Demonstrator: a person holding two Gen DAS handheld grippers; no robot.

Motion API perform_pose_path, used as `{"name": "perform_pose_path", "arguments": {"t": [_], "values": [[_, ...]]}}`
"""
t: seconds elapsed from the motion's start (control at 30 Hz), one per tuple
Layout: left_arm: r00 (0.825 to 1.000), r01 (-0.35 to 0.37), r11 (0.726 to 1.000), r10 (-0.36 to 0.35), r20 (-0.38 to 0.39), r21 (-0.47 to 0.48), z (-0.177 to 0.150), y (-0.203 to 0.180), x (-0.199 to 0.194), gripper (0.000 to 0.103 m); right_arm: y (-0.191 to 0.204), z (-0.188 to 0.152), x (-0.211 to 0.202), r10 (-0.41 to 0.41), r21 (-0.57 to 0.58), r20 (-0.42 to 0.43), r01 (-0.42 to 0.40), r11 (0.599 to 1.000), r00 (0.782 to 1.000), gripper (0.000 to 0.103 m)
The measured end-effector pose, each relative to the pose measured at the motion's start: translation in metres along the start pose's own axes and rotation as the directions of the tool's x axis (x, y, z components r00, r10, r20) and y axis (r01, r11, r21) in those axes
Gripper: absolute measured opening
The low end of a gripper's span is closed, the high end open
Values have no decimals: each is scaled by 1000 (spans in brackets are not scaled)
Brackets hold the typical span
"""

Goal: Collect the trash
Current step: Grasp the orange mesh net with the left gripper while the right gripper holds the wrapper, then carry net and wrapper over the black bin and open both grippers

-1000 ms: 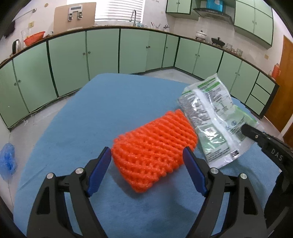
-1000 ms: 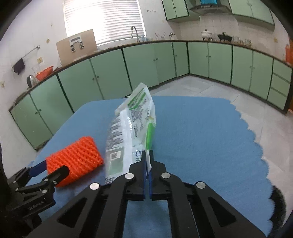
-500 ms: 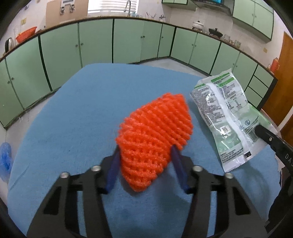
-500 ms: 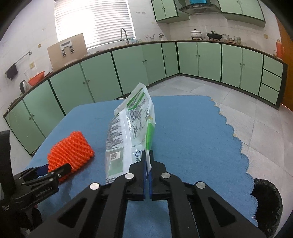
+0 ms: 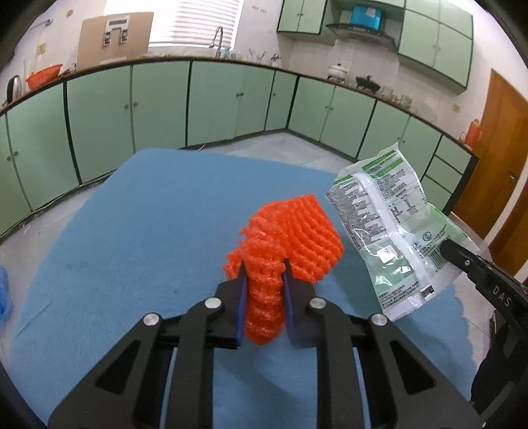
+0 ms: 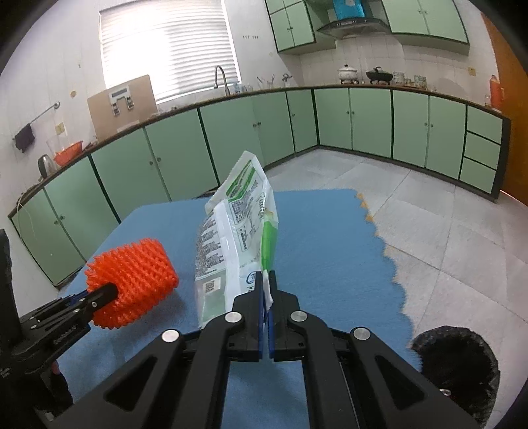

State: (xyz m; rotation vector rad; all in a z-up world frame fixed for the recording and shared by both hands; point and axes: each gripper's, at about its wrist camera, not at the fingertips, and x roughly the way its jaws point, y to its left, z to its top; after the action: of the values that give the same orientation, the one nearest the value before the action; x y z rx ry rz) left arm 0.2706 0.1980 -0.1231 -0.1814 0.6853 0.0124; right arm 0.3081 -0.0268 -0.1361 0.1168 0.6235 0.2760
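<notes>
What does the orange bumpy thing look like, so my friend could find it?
Look at the blue cloth covering the table. Just above it, the left gripper squeezes a soft foam net in its jaws. It is bright orange and knobbly all over, unlike the flat, shiny green-and-white wrapper beside it.

Kitchen, daylight through a blinded window (image 6: 170,49) over the sink tap (image 6: 221,77). Pale green base cabinets (image 6: 231,138) running along two walls under a dark counter; matching wall cupboards (image 6: 292,24) beside a range hood (image 6: 351,24). White tiled walls, grey tiled floor (image 6: 429,211). Brown wooden door (image 5: 495,158) at right. Blue-covered table (image 5: 148,214) in foreground.
</notes>
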Motion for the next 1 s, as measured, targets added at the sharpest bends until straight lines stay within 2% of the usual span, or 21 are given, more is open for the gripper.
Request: {"name": "perform_pose_path", "arguments": {"t": [0.37, 0.63, 0.83, 1.0], "values": [[995, 82, 993, -87, 55, 88, 0, -68, -34, 17, -42, 11, -58, -50, 44, 63, 47, 998, 997, 2], [985, 159, 977, -167, 49, 141, -8, -122, -39, 17, -87, 6, -101, -135, 72, 78, 130, 989, 988, 2], [972, 227, 956, -236, 25, 187, -25, -172, -41, 17, -121, -6, -129, -212, 99, 71, 205, 974, 975, 2], [952, 300, 927, -306, -9, 225, -42, -218, -39, 17, -149, -18, -148, -277, 132, 57, 268, 954, 959, 2]]}}
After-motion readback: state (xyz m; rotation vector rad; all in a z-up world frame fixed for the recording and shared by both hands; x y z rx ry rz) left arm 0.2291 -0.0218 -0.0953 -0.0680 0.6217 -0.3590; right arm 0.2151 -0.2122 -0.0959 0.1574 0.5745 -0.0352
